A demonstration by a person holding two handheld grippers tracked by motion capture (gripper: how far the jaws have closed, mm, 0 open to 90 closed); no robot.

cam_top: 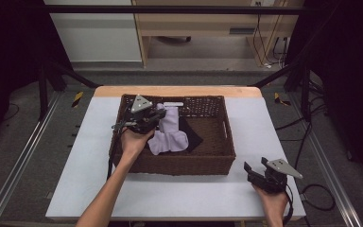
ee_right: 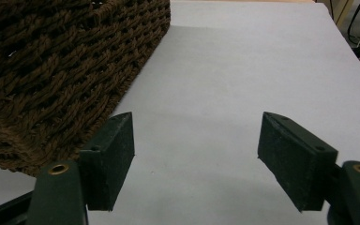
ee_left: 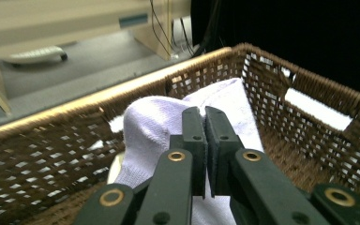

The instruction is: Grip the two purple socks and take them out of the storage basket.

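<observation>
The right gripper has its two black jaws spread wide apart, with nothing between them. Below and beyond them lies the pale table top, bare and evenly lit. A dark brown wicker basket stands at the upper left, its woven wall and near corner just beside the left jaw.
</observation>
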